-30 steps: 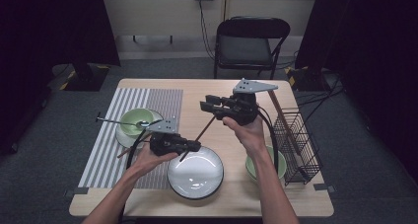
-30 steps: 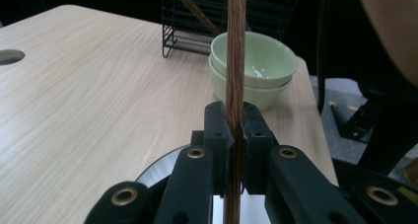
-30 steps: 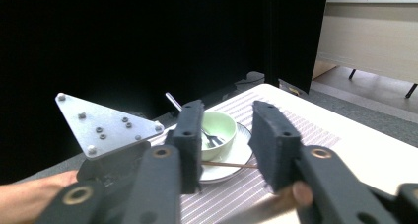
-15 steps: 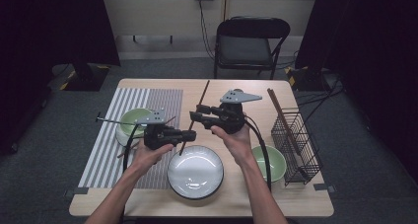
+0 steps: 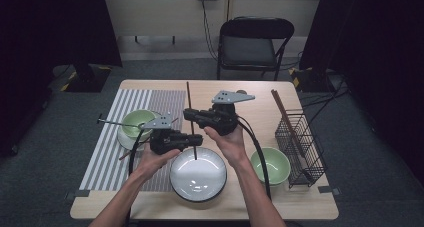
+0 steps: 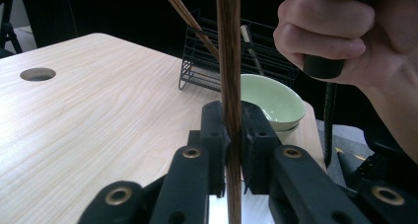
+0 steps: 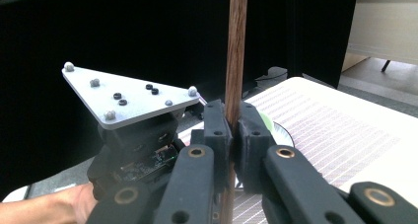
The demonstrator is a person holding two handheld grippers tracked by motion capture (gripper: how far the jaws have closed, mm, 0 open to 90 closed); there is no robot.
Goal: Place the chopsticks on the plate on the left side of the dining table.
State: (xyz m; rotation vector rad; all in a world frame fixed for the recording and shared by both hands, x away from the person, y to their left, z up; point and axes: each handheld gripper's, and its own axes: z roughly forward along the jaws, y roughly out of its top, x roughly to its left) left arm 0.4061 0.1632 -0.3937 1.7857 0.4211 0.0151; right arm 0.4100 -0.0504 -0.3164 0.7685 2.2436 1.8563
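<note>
Chopstick (image 5: 191,118) handoff, by the look of it. From the high view, one dark stick stands nearly upright over the white bowl (image 5: 198,174), with the left gripper (image 5: 196,138) pinching it low and the right gripper (image 5: 189,114) pinching it higher up. Count on the table: three bowls (white in the middle, green bowl (image 5: 270,166) near the wire rack (image 5: 300,146), another green one (image 5: 136,123) on the striped mat (image 5: 131,132)), plus one more chopstick (image 5: 284,116) leaning in the rack.

Left gripper view: both jaws are pressed tight against the stick (image 6: 229,86), rack (image 6: 236,61) and green bowl (image 6: 268,98) behind it, the other hand (image 6: 345,31) up top.

Right gripper view: same story, jaws squeezed on the stick (image 7: 235,51), the other gripper's grey plate (image 7: 125,93) just beyond.

My guess: the stick is mid-transfer between hands, probably bound for the rack. Next, one gripper needs to let go cleanly while the other keeps its hold, or it'll twist.
</note>
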